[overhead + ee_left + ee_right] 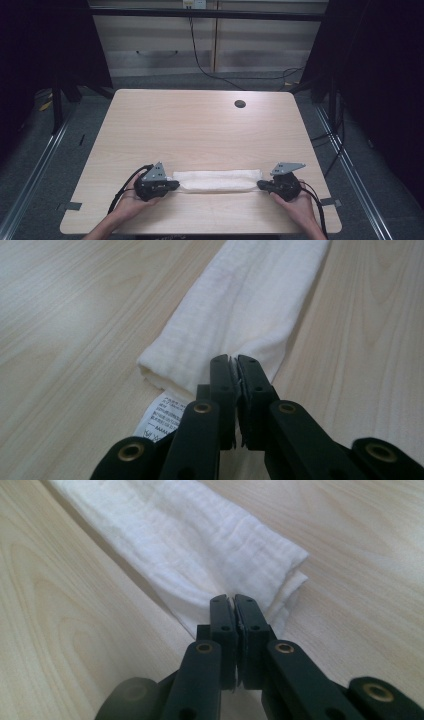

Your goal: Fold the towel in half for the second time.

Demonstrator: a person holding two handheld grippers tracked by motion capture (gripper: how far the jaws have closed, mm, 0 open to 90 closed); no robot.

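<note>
White folded towel, its printed care label unreadable at lower left, is clamped at both ends by left gripper and right gripper.

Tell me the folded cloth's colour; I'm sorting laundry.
White; the folded cloth shows best in the right gripper view.

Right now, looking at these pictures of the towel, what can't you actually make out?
- Care label on the white towel: print too small to read, partly behind the left gripper, in the left gripper view.
- Towel edge between the right gripper fingers: covered by them, in the right gripper view.
- The person's forearms: cut off by the bottom edge of the high view.
</note>
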